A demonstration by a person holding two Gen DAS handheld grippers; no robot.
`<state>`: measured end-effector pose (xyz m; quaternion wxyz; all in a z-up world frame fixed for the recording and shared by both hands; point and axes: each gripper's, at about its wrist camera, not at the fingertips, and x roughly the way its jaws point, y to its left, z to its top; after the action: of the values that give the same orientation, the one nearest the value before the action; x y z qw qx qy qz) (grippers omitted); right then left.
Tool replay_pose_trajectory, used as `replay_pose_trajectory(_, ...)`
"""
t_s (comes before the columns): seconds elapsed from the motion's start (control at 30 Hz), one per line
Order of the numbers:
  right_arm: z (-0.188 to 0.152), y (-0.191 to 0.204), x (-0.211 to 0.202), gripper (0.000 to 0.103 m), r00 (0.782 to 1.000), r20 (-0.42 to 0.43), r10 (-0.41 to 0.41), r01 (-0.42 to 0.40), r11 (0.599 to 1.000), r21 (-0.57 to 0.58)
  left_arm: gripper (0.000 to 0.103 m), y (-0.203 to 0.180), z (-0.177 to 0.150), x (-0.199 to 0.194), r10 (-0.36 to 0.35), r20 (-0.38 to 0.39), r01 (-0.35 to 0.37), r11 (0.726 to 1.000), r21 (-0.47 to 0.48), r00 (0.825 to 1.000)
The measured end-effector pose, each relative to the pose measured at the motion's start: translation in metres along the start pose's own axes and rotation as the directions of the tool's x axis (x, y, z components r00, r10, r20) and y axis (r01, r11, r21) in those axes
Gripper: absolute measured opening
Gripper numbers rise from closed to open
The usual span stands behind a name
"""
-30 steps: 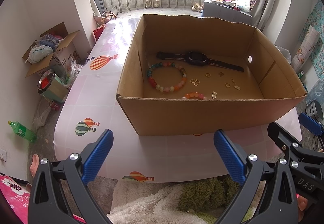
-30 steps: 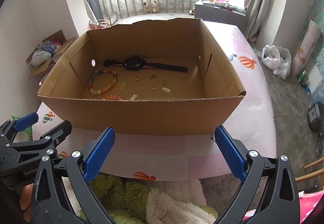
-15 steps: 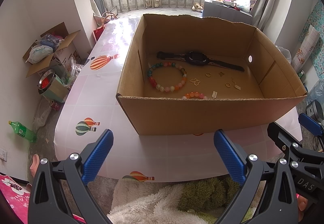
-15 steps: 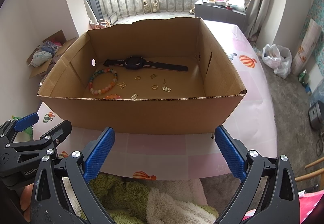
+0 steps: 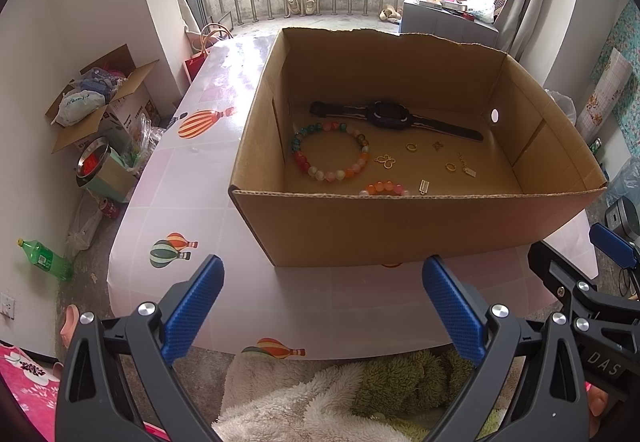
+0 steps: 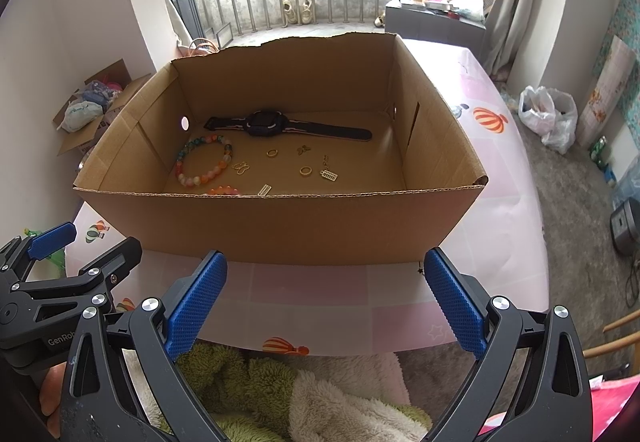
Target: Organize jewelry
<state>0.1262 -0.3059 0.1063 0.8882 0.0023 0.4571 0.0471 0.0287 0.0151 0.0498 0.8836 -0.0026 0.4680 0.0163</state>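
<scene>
- Nothing has moved; both claws stay still.
- The left claw [image 5: 322,306] and right claw [image 6: 326,302] are wide (holding nothing).
- The watch [image 5: 390,117] lies in the box [image 5: 400,226].

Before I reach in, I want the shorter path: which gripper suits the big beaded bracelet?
Probably left. The beaded bracelet lies toward the cardboard box's left wall, roughly ahead of the open left gripper. From the open right gripper it sits well off to the left.
</scene>
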Motion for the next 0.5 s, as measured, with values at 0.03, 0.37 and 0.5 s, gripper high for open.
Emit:
replay_pose_trajectory(0.03, 0.0, 0.0002, -0.0001, 0.095, 1.0, 0.0, 0.0, 0.0, 1.0, 0.0, 0.097, 0.0, 0.0, 0.0, 0.0, 0.0, 0.0, 1.0, 0.0, 1.0)
replay_pose_trajectory(0.37, 0.0002, -0.0018, 0.0008, 0.095, 1.0, -0.001, 0.005, -0.005, 1.0, 0.001, 0.097, 0.0003, -0.0001, -0.0005, 0.002, 0.001, -0.002, 1.0, 0.0, 1.0)
replay_pose_trajectory(0.5, -0.0002, -0.0019, 0.0017, 0.095, 1.0, -0.002, 0.007, -0.007, 1.0, 0.002, 0.097, 0.0004, -0.0001, -0.0005, 0.002, 0.0, -0.002, 1.0, 0.0, 1.0)
